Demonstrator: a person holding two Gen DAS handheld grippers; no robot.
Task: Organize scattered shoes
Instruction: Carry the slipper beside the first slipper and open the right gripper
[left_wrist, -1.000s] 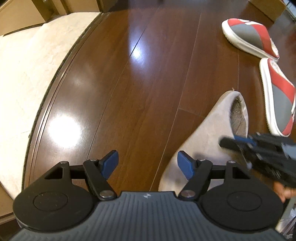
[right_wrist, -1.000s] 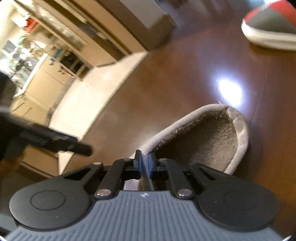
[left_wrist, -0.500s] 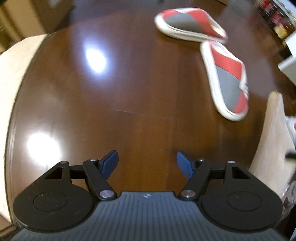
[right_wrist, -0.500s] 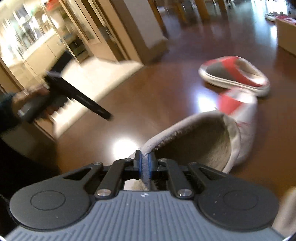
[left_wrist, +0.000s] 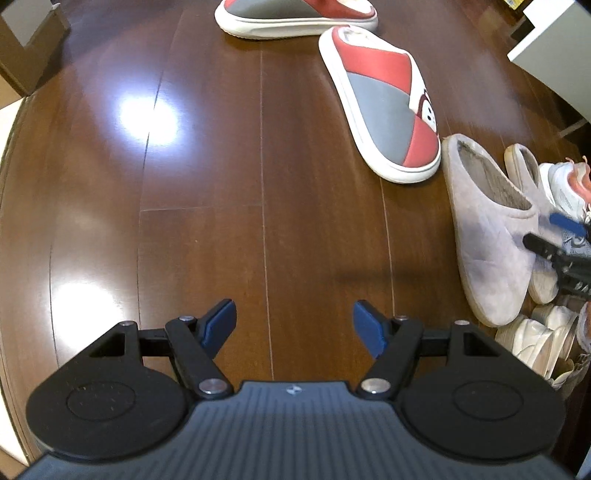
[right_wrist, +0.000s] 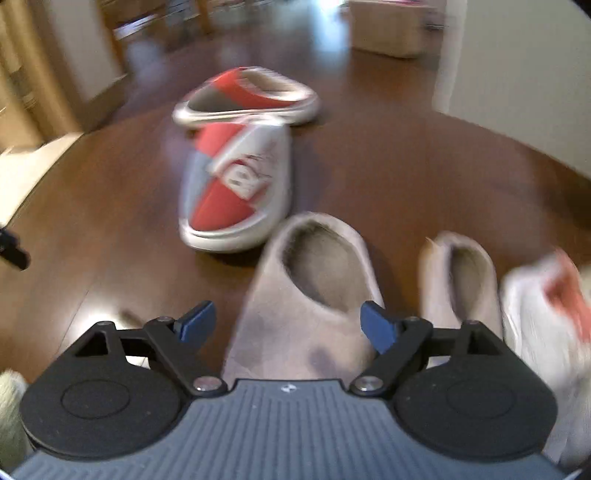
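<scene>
We take the grey felt slipper as our landmark: it lies flat on the dark wooden floor, sole down, opening up.

Right gripper: its fingers have just been opening and now stand wide apart, one either side of the slipper's toe end, the pads clear of the felt (the right-wrist view is motion-blurred, so fine contact is hard to judge). The slipper rests on the floor, not in any grip.

Left gripper: fingers moderately wide, nothing between them, only bare floor beneath; it hangs well to the left of the landmark slipper in its own view.

Neighbours of the landmark:
- second grey slipper just beside it, parallel, on the far side from the left gripper;
- white and coral sneaker beyond that second slipper;
- near red and grey slipper, its toe almost touching the landmark's heel end;
- far red and grey slipper past the near one, lying crosswise to it.
</scene>
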